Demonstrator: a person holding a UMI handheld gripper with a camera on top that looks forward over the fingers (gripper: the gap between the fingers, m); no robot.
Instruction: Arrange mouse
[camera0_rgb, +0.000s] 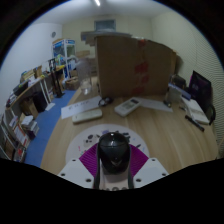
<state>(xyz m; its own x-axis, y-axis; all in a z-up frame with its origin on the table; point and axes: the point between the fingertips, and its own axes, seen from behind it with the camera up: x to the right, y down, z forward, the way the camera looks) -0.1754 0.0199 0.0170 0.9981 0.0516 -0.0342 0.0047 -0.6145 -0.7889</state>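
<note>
Wooden tabletop (150, 128) fills the middle of the scene, pale and smooth, inside a cluttered room. Nearest of all, the gripper (113, 166) is seen from behind, its two fingers reaching forward with purple pads (90, 160) on their inner faces. A dark mouse (113, 148) is held between the fingers, which are drawn in narrow against its sides, so it appears clasped rather than merely standing there. Whether the mouse is resting on the table or raised just above it cannot be told.

Just beyond the fingers, a white keyboard (88, 111) is laid at an angle on the table, and a smaller white device (127, 106) is seen beside it. Farther back, a large cardboard box (130, 63) is propped upright. Shelves (25, 105) with assorted items are lined along one side, and a dark chair (202, 92) is placed at the other.

A slip is judged the main risk: the mouse is rounded and glossy, so a weak or off-centre hold could let it twist or drop. If it is carried forward carelessly, the keyboard could be knocked.
</note>
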